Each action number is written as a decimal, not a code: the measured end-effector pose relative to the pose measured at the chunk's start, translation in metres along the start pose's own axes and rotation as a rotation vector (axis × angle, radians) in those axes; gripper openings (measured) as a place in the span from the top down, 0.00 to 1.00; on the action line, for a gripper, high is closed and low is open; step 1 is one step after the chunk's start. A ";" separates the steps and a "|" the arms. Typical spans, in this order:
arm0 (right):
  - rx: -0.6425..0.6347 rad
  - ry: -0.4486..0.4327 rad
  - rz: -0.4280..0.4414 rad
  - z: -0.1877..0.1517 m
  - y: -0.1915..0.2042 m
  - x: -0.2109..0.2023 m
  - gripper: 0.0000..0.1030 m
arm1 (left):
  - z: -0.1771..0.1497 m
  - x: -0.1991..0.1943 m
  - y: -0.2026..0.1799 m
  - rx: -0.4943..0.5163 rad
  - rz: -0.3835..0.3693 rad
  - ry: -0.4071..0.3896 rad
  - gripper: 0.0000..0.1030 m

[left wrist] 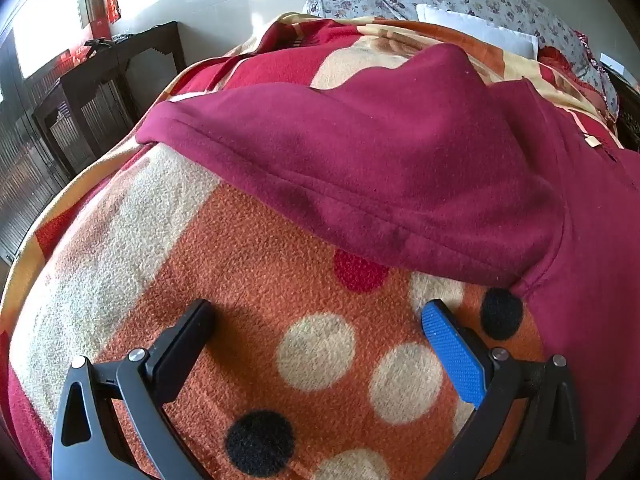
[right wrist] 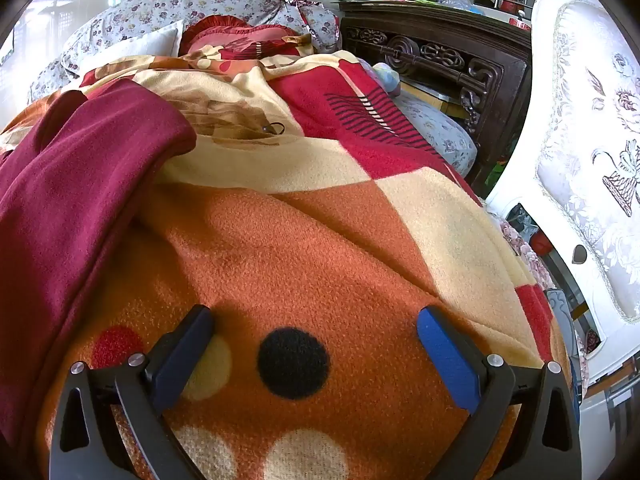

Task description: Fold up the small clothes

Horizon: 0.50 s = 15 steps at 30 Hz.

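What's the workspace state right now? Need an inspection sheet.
Surface: bed covered by an orange, cream and red dotted blanket, rumpled.
Job's things: one maroon fleece garment lying unfolded on the blanket, sleeve spread out to the side.
Clutter: floral pillows, white pillow, red cushion at the bed's far end.
Grippers: left gripper and right gripper both with jaws wide open, empty, above bare blanket.
Cables: nothing seen.
Surroundings: carved dark wood furniture, dark side table, white upholstered chair.
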State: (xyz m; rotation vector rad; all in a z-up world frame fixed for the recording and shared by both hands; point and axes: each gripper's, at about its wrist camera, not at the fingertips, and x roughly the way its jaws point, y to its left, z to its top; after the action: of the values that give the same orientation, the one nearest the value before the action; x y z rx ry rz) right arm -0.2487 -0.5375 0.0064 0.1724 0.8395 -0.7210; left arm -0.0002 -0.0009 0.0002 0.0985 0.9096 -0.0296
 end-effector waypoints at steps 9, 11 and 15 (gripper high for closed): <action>-0.001 0.000 -0.001 0.000 0.000 0.000 0.00 | 0.000 0.000 0.001 -0.010 -0.013 0.002 0.00; -0.001 0.000 -0.001 0.000 0.000 0.000 0.00 | 0.000 0.000 0.001 -0.009 -0.012 0.001 0.00; -0.001 0.000 -0.001 0.000 0.000 0.000 0.00 | 0.000 0.000 0.001 -0.009 -0.012 0.001 0.00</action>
State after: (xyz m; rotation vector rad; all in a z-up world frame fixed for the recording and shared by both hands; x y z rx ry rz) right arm -0.2486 -0.5373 0.0065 0.1714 0.8397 -0.7218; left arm 0.0000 -0.0002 0.0000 0.0841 0.9113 -0.0368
